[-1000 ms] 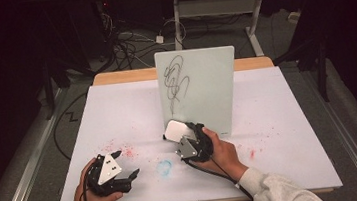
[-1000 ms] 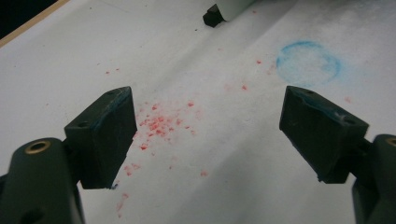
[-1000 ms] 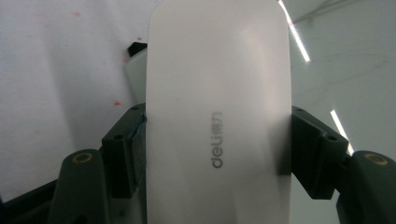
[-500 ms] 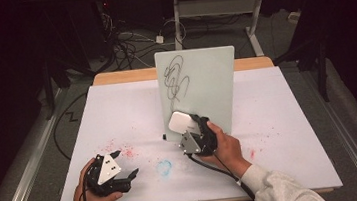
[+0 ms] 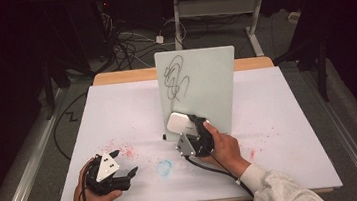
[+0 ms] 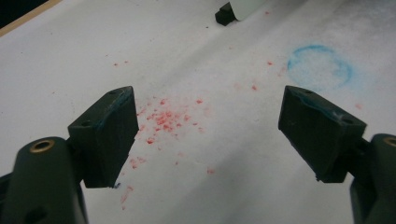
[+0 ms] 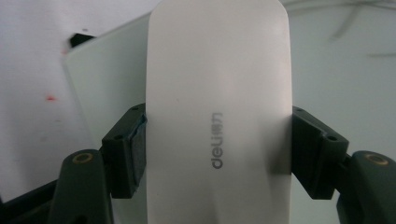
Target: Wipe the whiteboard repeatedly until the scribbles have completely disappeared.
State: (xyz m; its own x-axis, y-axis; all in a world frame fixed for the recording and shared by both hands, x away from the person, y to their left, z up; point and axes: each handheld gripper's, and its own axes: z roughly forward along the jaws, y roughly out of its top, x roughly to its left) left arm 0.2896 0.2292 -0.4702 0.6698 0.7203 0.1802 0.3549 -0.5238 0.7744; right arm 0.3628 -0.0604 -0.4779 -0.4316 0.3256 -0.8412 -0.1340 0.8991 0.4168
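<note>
A pale green whiteboard (image 5: 211, 92) stands upright mid-table, with a black scribble (image 5: 175, 80) on its left half. My right gripper (image 5: 183, 128) is shut on a white block eraser (image 5: 178, 122), held at the board's lower left part; whether it touches the board I cannot tell. In the right gripper view both pads clamp the sides of the eraser (image 7: 217, 93), which bears a grey brand mark, with the board (image 7: 336, 60) right behind it. My left gripper (image 5: 124, 161) rests low at the front left, open with nothing between its fingers (image 6: 107, 135).
A white sheet (image 5: 117, 112) covers the table. Red specks (image 6: 166, 119) and a faint blue ring (image 6: 320, 67) stain it in front of the left gripper. The board's black foot (image 6: 225, 14) sits beyond. Cables and a table frame lie on the dark floor behind.
My right gripper has carried the eraser slightly up and toward the board. The left gripper has stayed where it was.
</note>
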